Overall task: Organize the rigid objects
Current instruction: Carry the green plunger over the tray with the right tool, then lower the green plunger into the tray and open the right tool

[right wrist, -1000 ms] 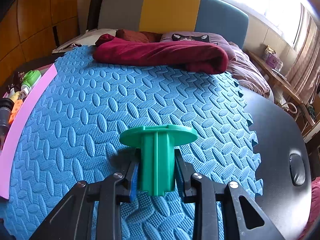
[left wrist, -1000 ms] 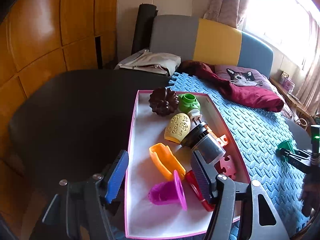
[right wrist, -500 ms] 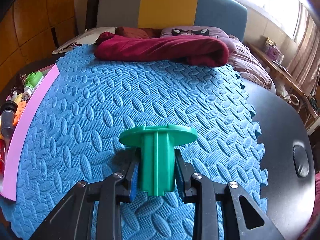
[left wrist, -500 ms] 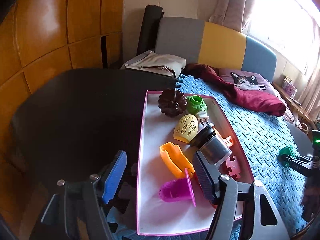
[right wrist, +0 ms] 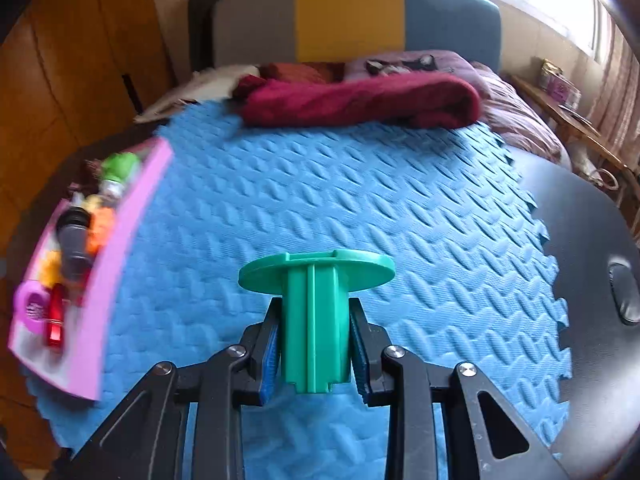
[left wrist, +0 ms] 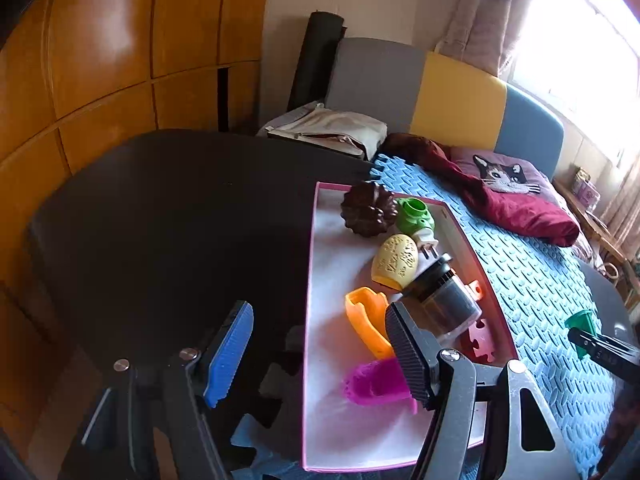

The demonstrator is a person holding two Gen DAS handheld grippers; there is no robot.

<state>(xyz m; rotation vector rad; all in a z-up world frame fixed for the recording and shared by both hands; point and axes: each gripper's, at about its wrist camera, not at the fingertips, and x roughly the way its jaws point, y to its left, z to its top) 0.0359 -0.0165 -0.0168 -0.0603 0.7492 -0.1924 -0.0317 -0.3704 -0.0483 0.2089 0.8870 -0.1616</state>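
A pink-rimmed tray (left wrist: 310,280) holds a brown fluted mould (left wrist: 368,210), a green plug-in piece (left wrist: 414,214), a yellow egg (left wrist: 396,256), a dark jar (left wrist: 444,300), an orange scoop (left wrist: 366,320) and a magenta cup (left wrist: 376,382). My left gripper (left wrist: 316,354) stands open over the tray's near left edge, holding nothing. My right gripper (right wrist: 316,354) is shut on a green spool (right wrist: 316,320), flange away from me, above the blue mat. From the left wrist view the spool (left wrist: 582,320) shows at the far right. The tray (right wrist: 132,216) lies to the spool's left.
A blue foam mat (right wrist: 360,200) covers part of the dark round table (left wrist: 180,220). A red blanket (right wrist: 360,100) and a cat cushion (left wrist: 504,176) lie at the mat's far end by a sofa. Wooden panels (left wrist: 100,60) line the left wall.
My right gripper has carried the spool leftward, and the tray now shows larger at its left. The left gripper has drifted left, so the tray sits further right in its view.
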